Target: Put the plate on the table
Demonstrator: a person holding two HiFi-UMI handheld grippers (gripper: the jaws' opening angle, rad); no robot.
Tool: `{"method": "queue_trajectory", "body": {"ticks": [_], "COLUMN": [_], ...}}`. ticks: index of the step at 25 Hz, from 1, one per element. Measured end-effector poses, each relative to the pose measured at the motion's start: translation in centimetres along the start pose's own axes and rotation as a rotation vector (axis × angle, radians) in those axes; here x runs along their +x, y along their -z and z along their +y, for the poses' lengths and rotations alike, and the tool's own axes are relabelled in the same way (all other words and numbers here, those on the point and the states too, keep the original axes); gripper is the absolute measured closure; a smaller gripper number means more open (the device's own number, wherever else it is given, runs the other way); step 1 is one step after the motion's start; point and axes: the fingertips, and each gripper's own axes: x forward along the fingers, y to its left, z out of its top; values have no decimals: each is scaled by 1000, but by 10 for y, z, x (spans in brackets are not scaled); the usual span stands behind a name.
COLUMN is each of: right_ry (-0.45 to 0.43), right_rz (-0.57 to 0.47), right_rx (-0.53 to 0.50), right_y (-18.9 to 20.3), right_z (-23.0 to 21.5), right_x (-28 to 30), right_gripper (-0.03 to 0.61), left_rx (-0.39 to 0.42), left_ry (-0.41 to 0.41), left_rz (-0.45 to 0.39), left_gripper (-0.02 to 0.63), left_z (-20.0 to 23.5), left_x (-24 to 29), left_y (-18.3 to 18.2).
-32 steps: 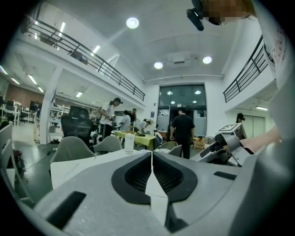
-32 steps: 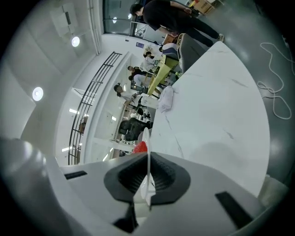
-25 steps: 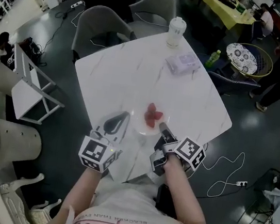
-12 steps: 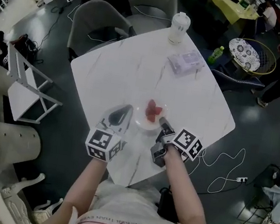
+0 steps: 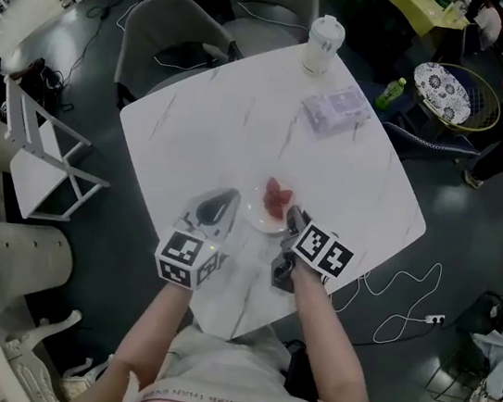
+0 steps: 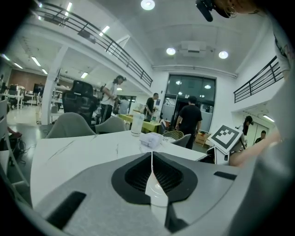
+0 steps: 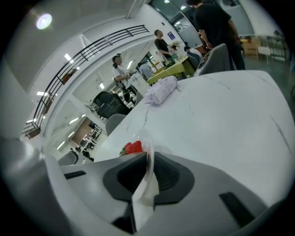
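A thin, see-through plate (image 5: 253, 218) carrying strawberries (image 5: 276, 197) sits over the near part of the white marble bench (image 5: 202, 127); whether it rests there or hangs just above cannot be told. The right hand-held gripper (image 5: 294, 219) has its jaws clamped on the plate's near rim, the edge running up between the pads. The plate looks light, slightly flexible and slick, so a firm bite well onto the rim seems wise, with the plate kept level so the fruit does not roll off. The left hand-held gripper (image 5: 226, 203) lies just beside the plate's left edge, jaws closed tip to tip, apparently empty; a pale sliver low between its pads cannot be identified. A lidded cup (image 5: 322, 42) and a wrapped packet (image 5: 335, 110) stand well apart at the far side.
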Motion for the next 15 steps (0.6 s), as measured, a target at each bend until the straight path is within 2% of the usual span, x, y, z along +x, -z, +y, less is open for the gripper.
{"method": "queue_trajectory", "body": {"ticks": [6,10,13,15], "right_ry": [120,155,222,270], "right_rz": [-45,-48,-34,-37], "right_rx": [-399,-531,-660,-770], "right_y": [-10,-11,-13,-15], "right_z": [0,0,-2,-3], "right_x": [12,20,22,23], "right_gripper": [512,494,486,523], "left_rx": [-6,-12,-11,-11], "left_ry": [-7,-11,-13,-16], "left_rz": [19,27,27,23], "left_gripper": [603,603,603,603], "left_z": [7,11,14,15], "left_x": [-1,-1,-1,-2], "left_y": [8,12,10,8]}}
